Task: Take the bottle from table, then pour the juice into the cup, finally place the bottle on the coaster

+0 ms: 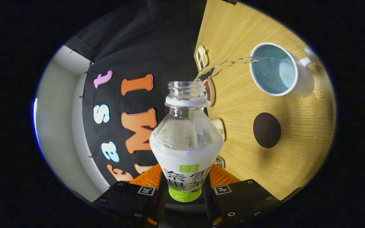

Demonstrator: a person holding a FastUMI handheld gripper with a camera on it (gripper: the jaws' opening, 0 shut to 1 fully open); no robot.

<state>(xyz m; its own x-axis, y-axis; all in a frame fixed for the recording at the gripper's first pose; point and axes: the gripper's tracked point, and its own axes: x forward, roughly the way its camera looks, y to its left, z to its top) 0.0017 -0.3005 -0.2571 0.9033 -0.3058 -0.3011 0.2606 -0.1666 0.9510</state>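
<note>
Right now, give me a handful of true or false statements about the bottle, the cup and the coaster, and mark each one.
1. The bottle is held between the gripper's fingers. True.
2. The bottle's cap is on. False: the mouth is open.
3. A clear stream runs from the bottle's mouth into the white cup. True.
4. The cup is dry inside. False: liquid shows in it.
5. The dark round coaster is bare on the wooden table. True.
6. The cup stands on the coaster. False: they stand apart.
</note>
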